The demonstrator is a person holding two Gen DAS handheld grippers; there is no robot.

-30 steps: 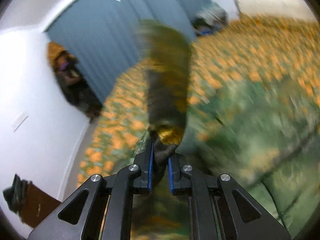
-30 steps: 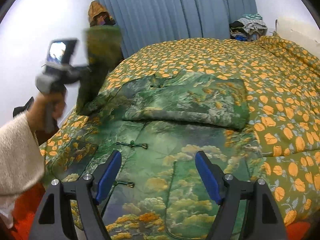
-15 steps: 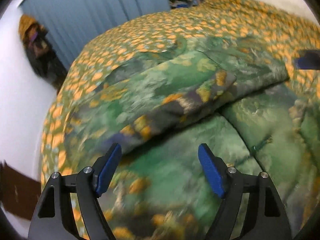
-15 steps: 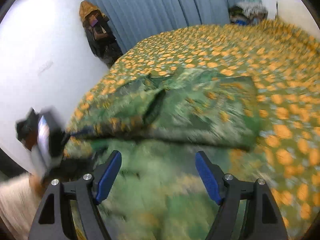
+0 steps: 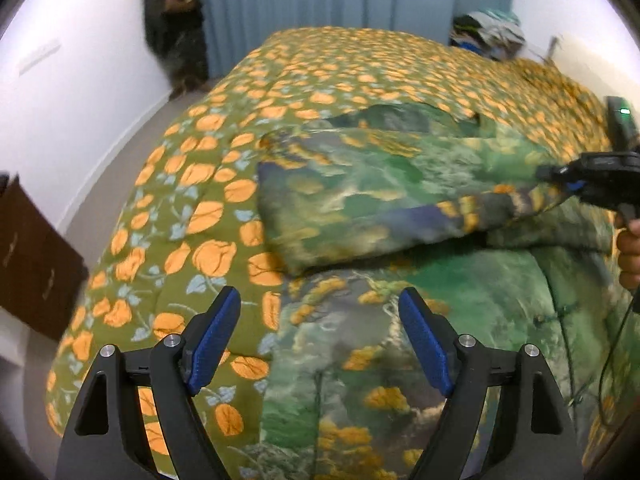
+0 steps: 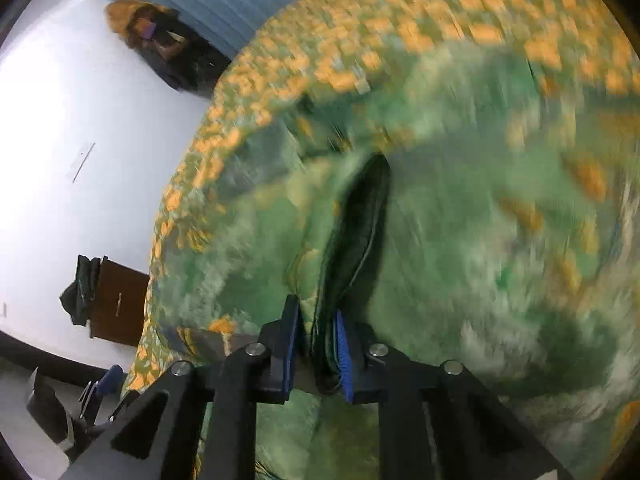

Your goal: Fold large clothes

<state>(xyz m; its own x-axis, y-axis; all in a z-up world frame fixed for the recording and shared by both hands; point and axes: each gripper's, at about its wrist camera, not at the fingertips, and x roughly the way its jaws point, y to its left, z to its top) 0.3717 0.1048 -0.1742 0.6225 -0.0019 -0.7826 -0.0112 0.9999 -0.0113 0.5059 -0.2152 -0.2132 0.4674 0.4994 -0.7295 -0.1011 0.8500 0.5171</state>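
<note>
A green padded jacket (image 5: 440,300) with a landscape print lies spread on the bed. One sleeve (image 5: 360,200) is folded across its chest. My left gripper (image 5: 320,296) hovers open over the jacket's lower left edge, nothing between its blue pads. In the right wrist view, my right gripper (image 6: 316,312) has its jaws closing, pinching a dark-lined fold of the jacket (image 6: 460,240) between the pads. The left wrist view shows the right gripper (image 5: 560,176) gripping the sleeve's end at the far right, with a person's hand (image 5: 628,252) below it.
An olive quilt with orange flowers (image 5: 192,216) covers the bed. A brown cabinet (image 5: 36,256) stands by the white wall at left. Dark coats (image 5: 176,28) hang beside the blue curtain (image 5: 320,0). A pile of clothes (image 5: 488,36) lies at the bed's far corner.
My left gripper let go of the sleeve, opened and swung down to the jacket's lower left. My right gripper moved in over the jacket and closed on its fabric.
</note>
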